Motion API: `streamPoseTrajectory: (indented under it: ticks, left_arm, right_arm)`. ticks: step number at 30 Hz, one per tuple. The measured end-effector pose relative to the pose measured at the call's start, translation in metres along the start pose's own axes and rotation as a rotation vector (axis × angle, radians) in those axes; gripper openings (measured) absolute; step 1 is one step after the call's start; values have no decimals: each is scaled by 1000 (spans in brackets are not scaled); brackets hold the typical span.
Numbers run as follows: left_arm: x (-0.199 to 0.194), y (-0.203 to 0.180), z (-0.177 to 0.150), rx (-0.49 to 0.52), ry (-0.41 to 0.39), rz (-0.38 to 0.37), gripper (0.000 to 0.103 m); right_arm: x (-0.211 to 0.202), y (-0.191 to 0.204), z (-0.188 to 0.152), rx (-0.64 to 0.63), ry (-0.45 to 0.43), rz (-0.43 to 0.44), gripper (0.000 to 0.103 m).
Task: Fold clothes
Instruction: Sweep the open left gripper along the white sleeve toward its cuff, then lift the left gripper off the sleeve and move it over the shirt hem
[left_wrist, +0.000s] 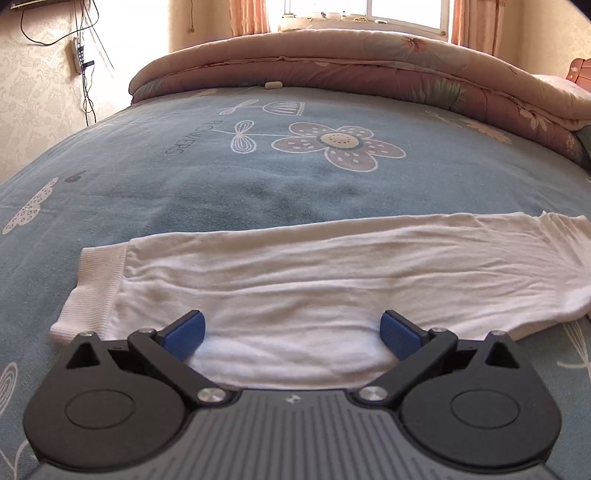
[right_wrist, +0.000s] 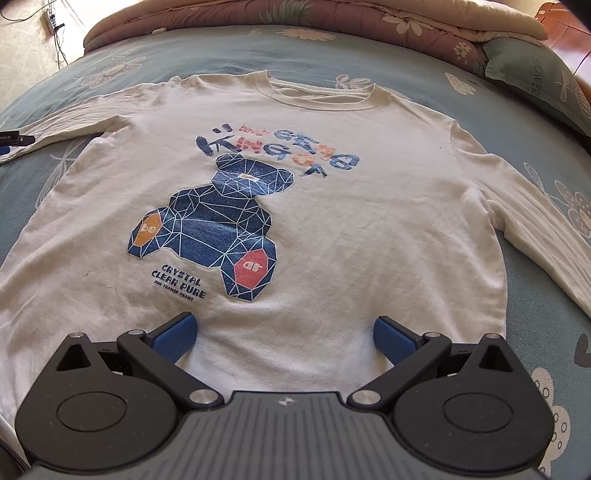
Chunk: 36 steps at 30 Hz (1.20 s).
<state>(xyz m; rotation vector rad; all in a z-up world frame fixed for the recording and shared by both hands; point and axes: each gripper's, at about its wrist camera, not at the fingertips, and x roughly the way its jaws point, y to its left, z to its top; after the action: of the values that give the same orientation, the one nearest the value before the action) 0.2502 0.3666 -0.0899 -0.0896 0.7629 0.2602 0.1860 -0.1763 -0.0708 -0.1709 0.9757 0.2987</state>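
Observation:
A white long-sleeved shirt (right_wrist: 332, 221) with a blue bear print lies face up and spread flat on the bed. My right gripper (right_wrist: 284, 338) hangs open over its lower hem, with nothing between the blue pads. One sleeve of the shirt (left_wrist: 314, 269) runs straight across the left wrist view, its ribbed cuff (left_wrist: 94, 291) at the left. My left gripper (left_wrist: 291, 334) is open right over the near edge of that sleeve. The left gripper's tip (right_wrist: 14, 140) shows at the far left edge of the right wrist view, beside the sleeve.
The bed has a blue flower-print sheet (left_wrist: 258, 177). A rolled pink floral quilt (left_wrist: 332, 62) lies along the far side under a window. A pillow (right_wrist: 535, 81) sits at the back right. Cables and a power strip (left_wrist: 79, 55) hang on the left wall.

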Motion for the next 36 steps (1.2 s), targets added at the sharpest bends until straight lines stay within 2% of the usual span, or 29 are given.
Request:
streamPoseTrajectory:
  ticks: [3,5,10,15,19,22,24,27,29,32,34,36]
  left_arm:
    - [-13,1,5,19,34,20,101]
    - [-26,-8,13,33,6,17,100]
    - [-70,-58,39,100,-80,-141,100]
    - [-115,-133,40,268,-82,-315,101]
    - [-136,-198,12,396,-14,-447,101]
    - [-147,-247,-25,498,41,-524,101]
    - [-155,-272,-51,555,71,-553,101]
    - [-159,-295,-82,576,122,-594,101]
    - [-160,-300,-99,578,158,-598,101]
    - [-154,-297,-119,590,208,-547,101]
    - [-153,-288,-127,590,192,-516,101]
    - [-157,-282,-127,581,192,-517,101]
  right_arm:
    - [0,0,0,-1,-3,0,103]
    - [0,0,0,-2,-4,-2,103]
    - [-4,-2,7,2,56,0,103]
    - [-37,-7,-2,-34,3,-8,103]
    - [-56,-9,-25,-68,-21,7,103]
    - [-56,-6,-47,-89,0,27,103]
    - [-51,-6,-60,-100,4,29,103]
    - [-48,-7,-74,-110,-11,38,103]
    - [-50,-9,-80,-112,-43,47,103]
    - [-53,-10,-90,-132,-118,53,103]
    - [-54,-14,-95,-125,-152,63,103]
    - [-55,-16,-99,-121,-179,65,103]
